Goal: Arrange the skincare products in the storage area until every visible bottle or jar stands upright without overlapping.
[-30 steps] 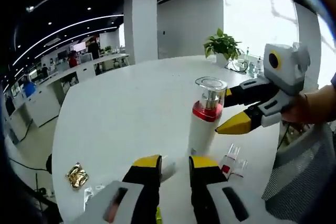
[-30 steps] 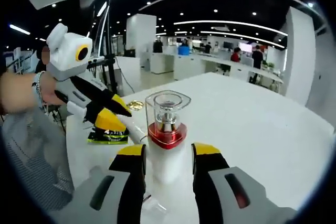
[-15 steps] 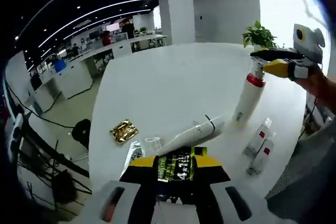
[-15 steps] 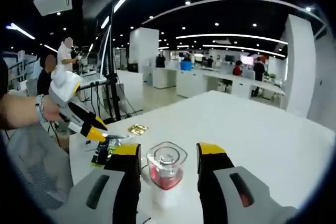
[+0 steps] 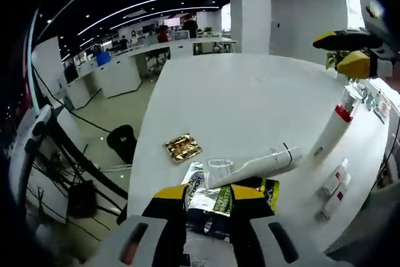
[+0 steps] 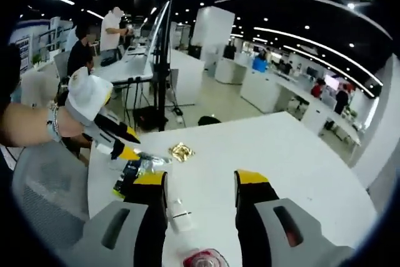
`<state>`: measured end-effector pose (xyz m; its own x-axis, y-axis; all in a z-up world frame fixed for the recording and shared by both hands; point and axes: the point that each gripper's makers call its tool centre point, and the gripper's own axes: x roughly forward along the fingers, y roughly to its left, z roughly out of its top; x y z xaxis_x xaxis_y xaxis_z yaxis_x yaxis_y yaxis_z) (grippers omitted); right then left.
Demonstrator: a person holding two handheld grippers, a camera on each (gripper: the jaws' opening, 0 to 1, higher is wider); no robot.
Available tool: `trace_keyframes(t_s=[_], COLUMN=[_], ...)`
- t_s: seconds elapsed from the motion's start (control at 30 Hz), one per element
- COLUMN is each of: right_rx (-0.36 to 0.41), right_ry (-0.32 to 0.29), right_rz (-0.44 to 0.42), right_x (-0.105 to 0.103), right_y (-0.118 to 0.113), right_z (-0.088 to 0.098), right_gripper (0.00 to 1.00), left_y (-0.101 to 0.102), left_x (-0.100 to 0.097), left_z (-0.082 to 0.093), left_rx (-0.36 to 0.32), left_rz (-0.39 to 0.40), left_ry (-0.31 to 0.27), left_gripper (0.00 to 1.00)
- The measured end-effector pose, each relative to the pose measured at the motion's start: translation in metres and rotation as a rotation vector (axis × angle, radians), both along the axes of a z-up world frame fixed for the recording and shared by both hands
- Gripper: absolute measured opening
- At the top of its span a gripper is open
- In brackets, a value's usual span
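Note:
A white pump bottle (image 5: 331, 132) with a red collar stands upright on the white table (image 5: 237, 98); its red top (image 6: 203, 259) peeks in at the bottom of the right gripper view. Well above it my right gripper (image 6: 200, 186) hangs open and empty, also seen as the right gripper (image 5: 353, 54) in the left gripper view. A long white tube (image 5: 256, 166) lies on its side. Two small tubes (image 5: 334, 186) lie flat near the bottle. My left gripper (image 5: 209, 195) is open over a heap of foil packets (image 5: 212, 201); the left gripper (image 6: 127, 144) hovers at those packets (image 6: 132, 172).
A gold sachet (image 5: 182, 147) lies apart on the table, the same gold sachet (image 6: 182, 151) in the right gripper view. The table edge runs close behind the packets. A person's hand (image 6: 31, 126) holds the left gripper. Office desks and people stand far off.
My right gripper has let go of the pump bottle and risen above it; the bottle stays upright. The left gripper has drawn back to the packets at the table's near edge.

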<state>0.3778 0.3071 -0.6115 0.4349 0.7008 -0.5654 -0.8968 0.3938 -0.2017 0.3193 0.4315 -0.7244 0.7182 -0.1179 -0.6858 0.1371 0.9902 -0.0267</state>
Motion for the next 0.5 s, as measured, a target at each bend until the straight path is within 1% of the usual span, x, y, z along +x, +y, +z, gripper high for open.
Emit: trace_keyframes(t_s=[0.03,0.07,0.17,0.23,0.27,0.3,0.33,0.4,0.43,0.5], right_rx=[-0.03,-0.088,-0.18,-0.25,-0.272,-0.298,-0.318,-0.385,-0.406,-0.428], right_ry=[0.014,0.023,0.037,0.06,0.07,0.099,0.107,0.097,0.102,0.131], right_rz=[0.004,0.02,0.083,0.106,0.127,0.129,0.126,0.151,0.155,0.156], right_x=[0.0,0.0,-0.003,-0.007,-0.008,-0.01,-0.009,-0.009,-0.009,-0.01], right_y=[0.005,0.01,0.028,0.036,0.039,0.043,0.045,0.047,0.047,0.047], right_z=[-0.005,-0.014,-0.033,-0.048,-0.055,-0.065,-0.071,-0.084,-0.09,-0.1], right_gripper=[0.41,0.41,0.41,0.41,0.41,0.41,0.41,0.41,0.4,0.39], left_y=[-0.001,0.0,0.006,0.009,0.01,0.01,0.011,0.013,0.014,0.015], left_x=[0.0,0.0,0.001,0.002,0.003,0.003,0.003,0.002,0.002,0.003], left_z=[0.001,0.002,0.003,0.003,0.002,0.002,0.001,0.0,-0.001,-0.003], left_rx=[-0.015,-0.02,-0.03,-0.048,-0.055,-0.06,-0.058,-0.04,-0.035,-0.028], left_rz=[0.005,0.011,0.041,0.057,0.063,0.066,0.068,0.07,0.069,0.067], left_ry=[-0.003,-0.006,-0.007,-0.004,-0.002,0.001,0.002,0.01,0.013,0.02], left_gripper=[0.26,0.26,0.26,0.26,0.26,0.26,0.26,0.26,0.26,0.26])
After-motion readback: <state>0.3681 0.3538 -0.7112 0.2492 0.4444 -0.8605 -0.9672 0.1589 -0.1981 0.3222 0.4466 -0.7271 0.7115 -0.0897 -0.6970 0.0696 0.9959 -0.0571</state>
